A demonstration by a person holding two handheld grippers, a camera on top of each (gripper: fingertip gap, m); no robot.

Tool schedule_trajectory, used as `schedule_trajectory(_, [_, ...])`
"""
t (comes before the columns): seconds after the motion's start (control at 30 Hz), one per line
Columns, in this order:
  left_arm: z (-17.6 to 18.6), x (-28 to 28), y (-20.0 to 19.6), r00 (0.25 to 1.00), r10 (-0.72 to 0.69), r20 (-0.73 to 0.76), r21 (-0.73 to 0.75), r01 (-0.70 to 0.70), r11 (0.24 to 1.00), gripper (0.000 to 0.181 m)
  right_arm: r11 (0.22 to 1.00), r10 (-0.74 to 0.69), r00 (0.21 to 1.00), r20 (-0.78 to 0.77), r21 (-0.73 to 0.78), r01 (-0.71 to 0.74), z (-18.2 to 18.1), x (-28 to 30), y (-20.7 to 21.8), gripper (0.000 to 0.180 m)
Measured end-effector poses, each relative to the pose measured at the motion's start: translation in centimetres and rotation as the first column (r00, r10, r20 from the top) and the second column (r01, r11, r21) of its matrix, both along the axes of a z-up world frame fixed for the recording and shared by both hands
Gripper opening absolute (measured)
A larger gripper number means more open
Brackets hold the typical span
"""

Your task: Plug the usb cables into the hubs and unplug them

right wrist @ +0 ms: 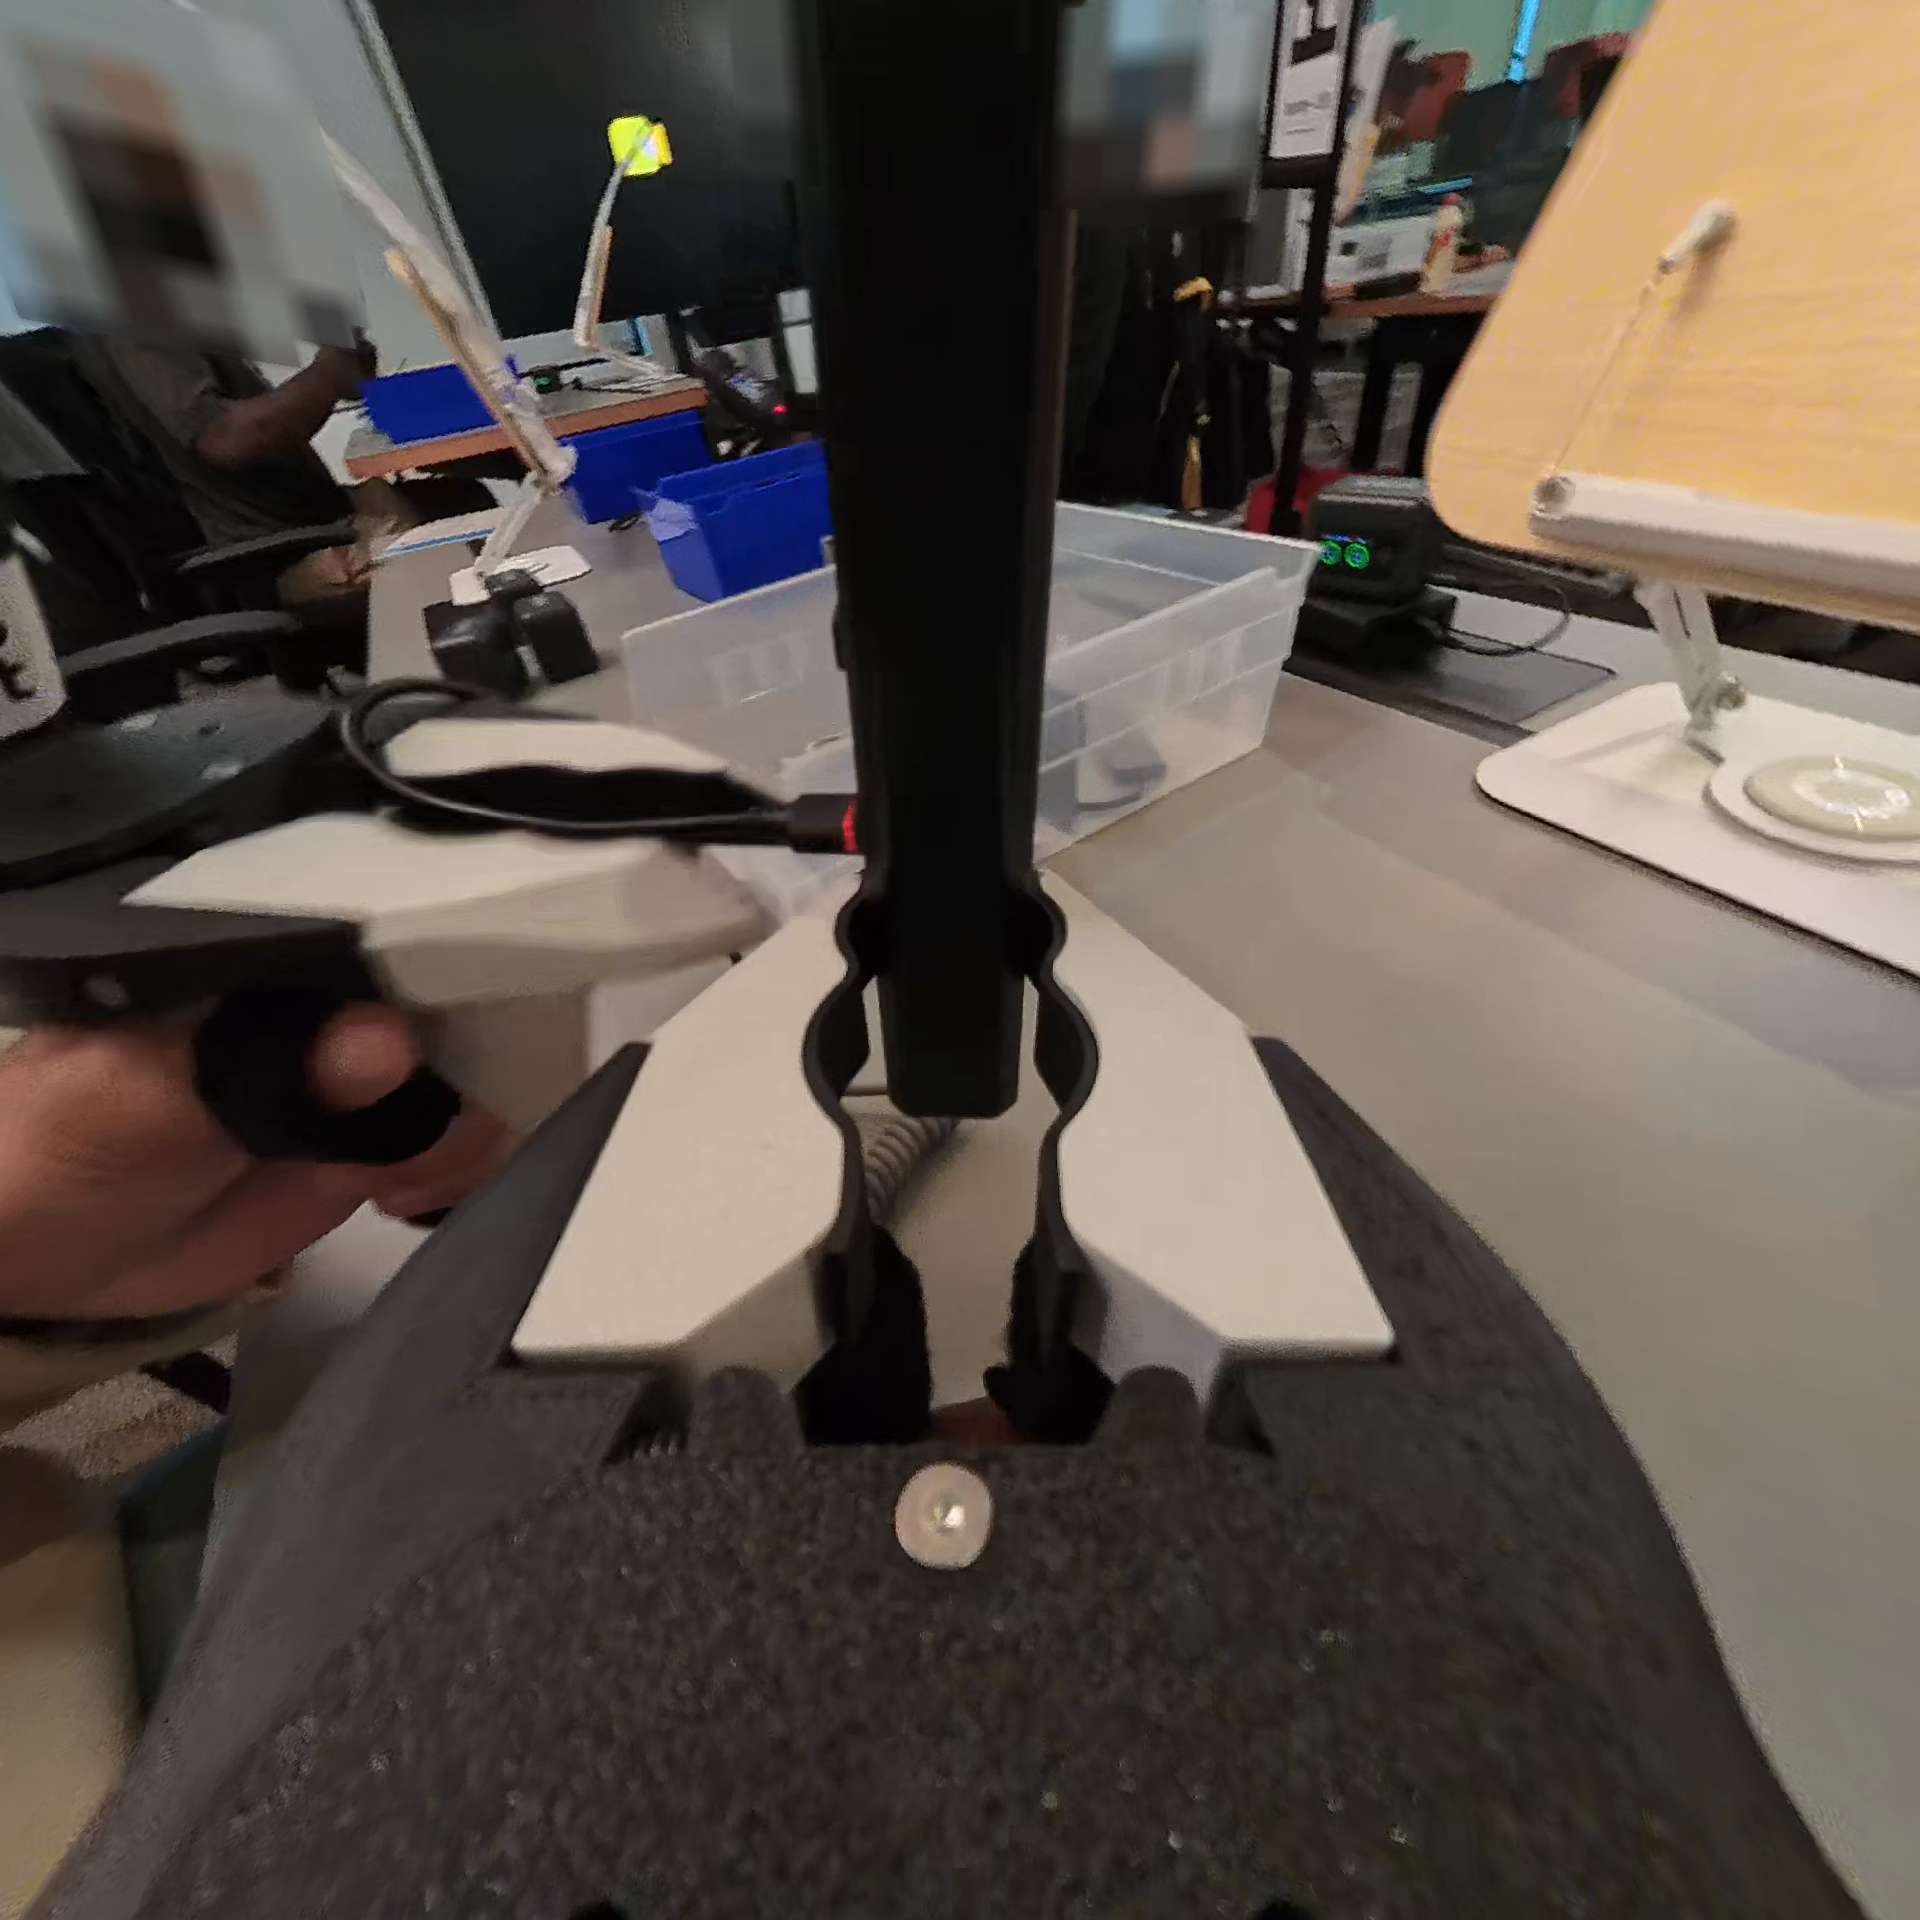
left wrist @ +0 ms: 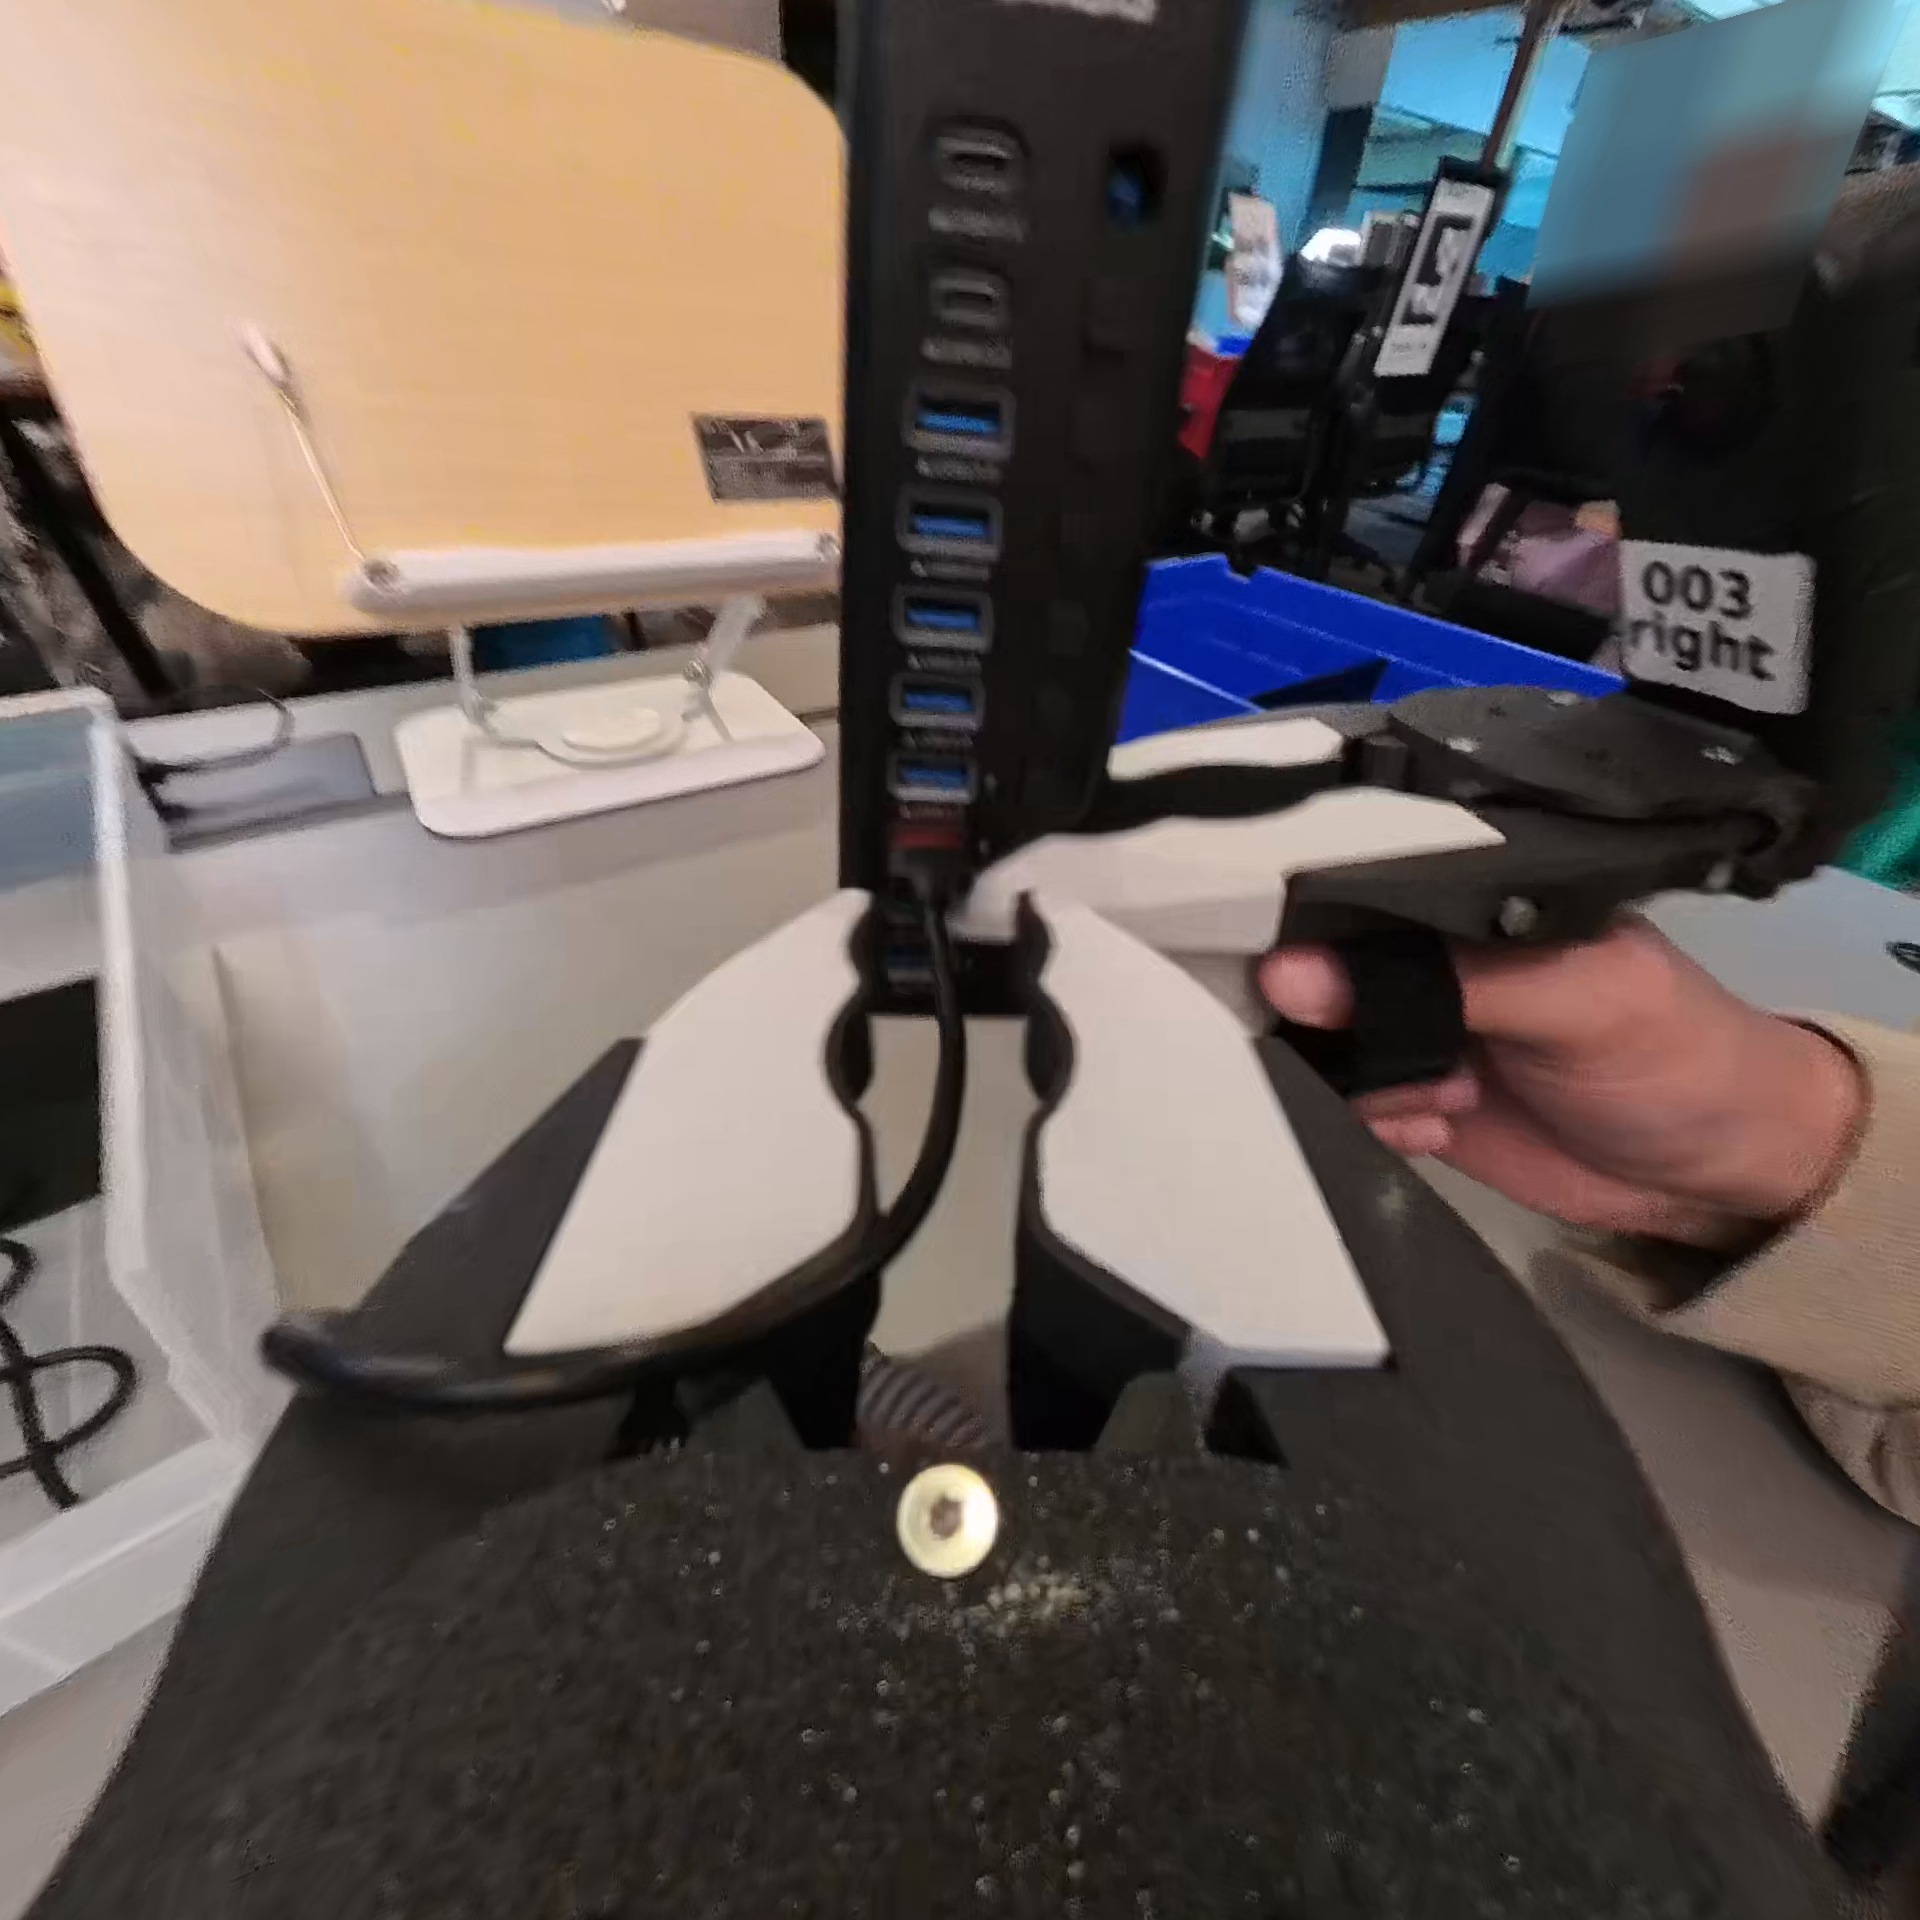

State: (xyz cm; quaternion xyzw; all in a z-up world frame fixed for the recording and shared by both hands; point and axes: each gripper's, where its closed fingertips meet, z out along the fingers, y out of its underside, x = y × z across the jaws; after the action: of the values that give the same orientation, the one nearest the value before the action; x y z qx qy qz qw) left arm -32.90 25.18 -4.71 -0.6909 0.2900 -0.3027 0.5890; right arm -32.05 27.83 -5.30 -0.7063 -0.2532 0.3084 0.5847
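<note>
Tan tilted board (left wrist: 436, 312) on white stand base (left wrist: 613, 753); clear plastic bin (right wrist: 1164, 623) behind; blue bins (right wrist: 748, 509) farther back.

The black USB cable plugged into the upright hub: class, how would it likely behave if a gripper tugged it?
The black USB cable sags in a loose curve, so it is probably floppy. Its plug sits in the hub, so a tug likely drags the tall hub unless the right gripper, clamped on the hub's base, resists.

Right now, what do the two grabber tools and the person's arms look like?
Both grippers, left and right, have chunky white fingers with wavy black pads on rough black bodies, each with a silver screw. The right one carries a white tag. The sleeve is beige.
</note>
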Motion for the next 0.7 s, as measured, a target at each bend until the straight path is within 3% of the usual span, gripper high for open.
schedule_trajectory(0.07, [-1.6, 0.0, -0.7, 0.999, -0.051, -0.009, -0.074, 0.050, 0.996, 0.037, 0.998, -0.063, 0.998, 0.016, -0.030, 0.064, -0.8, 1.9, 1.8, 0.026])
schedule_trajectory(0.4, [-5.0, -1.6, -2.4, 0.993, -0.086, -0.083, -0.178, 0.070, 0.982, 0.027, 0.965, -0.136, 0.948, 0.288, -0.179, 0.192, -9.2, 5.7, 8.1, 0.026])
schedule_trajectory(0.7, [-6.6, -5.7, -0.9, 0.986, -0.053, -0.156, -0.222, 0.018, 0.975, 0.027, 0.941, -0.102, 0.860, 0.500, -0.231, 0.246, -10.2, 7.0, 6.1, 0.026])
